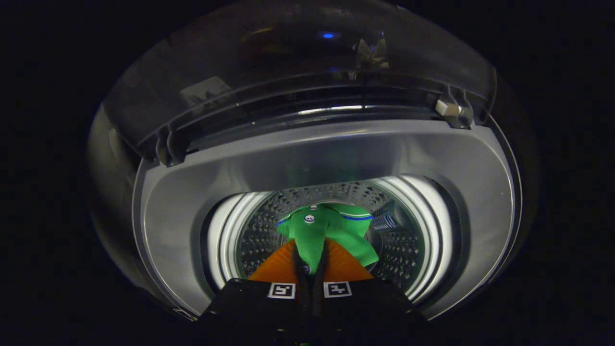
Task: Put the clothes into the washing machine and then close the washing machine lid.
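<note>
The gripper hangs over the open washing machine, pointing down into the perforated drum. Its jaws stand nearly closed, pinching a green shirt with white buttons; the cloth dangles between them inside the drum mouth. The glass lid stands raised beyond the opening.

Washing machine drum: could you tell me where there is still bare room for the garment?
The claw is shut on the green garment over the drum. Bare perforated wall shows on both sides of the garment, widest between it and the bright rim. The middle is crowded.
</note>
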### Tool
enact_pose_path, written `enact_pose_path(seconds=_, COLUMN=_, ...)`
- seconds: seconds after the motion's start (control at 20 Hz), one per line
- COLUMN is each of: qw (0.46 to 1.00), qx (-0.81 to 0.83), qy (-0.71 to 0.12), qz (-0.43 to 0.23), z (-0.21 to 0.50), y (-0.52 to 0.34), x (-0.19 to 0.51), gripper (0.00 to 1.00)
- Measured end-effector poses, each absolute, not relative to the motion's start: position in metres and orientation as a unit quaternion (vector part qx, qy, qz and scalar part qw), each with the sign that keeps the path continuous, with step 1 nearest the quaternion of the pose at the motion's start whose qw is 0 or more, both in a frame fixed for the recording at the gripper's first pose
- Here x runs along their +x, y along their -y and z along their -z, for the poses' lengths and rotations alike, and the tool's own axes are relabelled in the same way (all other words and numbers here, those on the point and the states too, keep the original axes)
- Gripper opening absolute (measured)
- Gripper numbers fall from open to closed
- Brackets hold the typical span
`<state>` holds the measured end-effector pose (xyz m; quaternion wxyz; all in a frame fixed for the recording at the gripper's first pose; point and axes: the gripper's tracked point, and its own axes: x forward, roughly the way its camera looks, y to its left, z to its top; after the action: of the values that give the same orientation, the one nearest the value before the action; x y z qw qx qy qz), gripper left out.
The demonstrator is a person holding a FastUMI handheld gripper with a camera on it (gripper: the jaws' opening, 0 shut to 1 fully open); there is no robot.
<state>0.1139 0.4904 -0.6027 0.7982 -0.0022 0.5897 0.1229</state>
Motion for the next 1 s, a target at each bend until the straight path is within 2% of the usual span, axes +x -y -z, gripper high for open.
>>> enact_pose_path(seconds=0.35, qw=0.797, qx=-0.003, qy=-0.592, qz=-0.121, z=0.601, y=-0.488, x=0.118, gripper=0.08)
enact_pose_path(seconds=0.45, qw=0.793, qx=-0.004, qy=-0.597, qz=-0.124, z=0.604, y=-0.489, x=0.115, gripper=0.15)
enact_pose_path(seconds=0.5, qw=0.789, qx=-0.004, qy=-0.602, qz=-0.123, z=0.605, y=-0.487, x=0.113, gripper=0.26)
enact_pose_path(seconds=0.55, qw=0.787, qx=-0.006, qy=-0.606, qz=-0.119, z=0.604, y=-0.485, x=0.11, gripper=0.29)
enact_pose_path(seconds=0.7, qw=0.788, qx=-0.014, qy=-0.604, qz=-0.12, z=0.606, y=-0.483, x=0.107, gripper=1.0)
enact_pose_path(seconds=1.0, qw=0.787, qx=-0.013, qy=-0.605, qz=-0.119, z=0.603, y=-0.482, x=0.102, gripper=0.99)
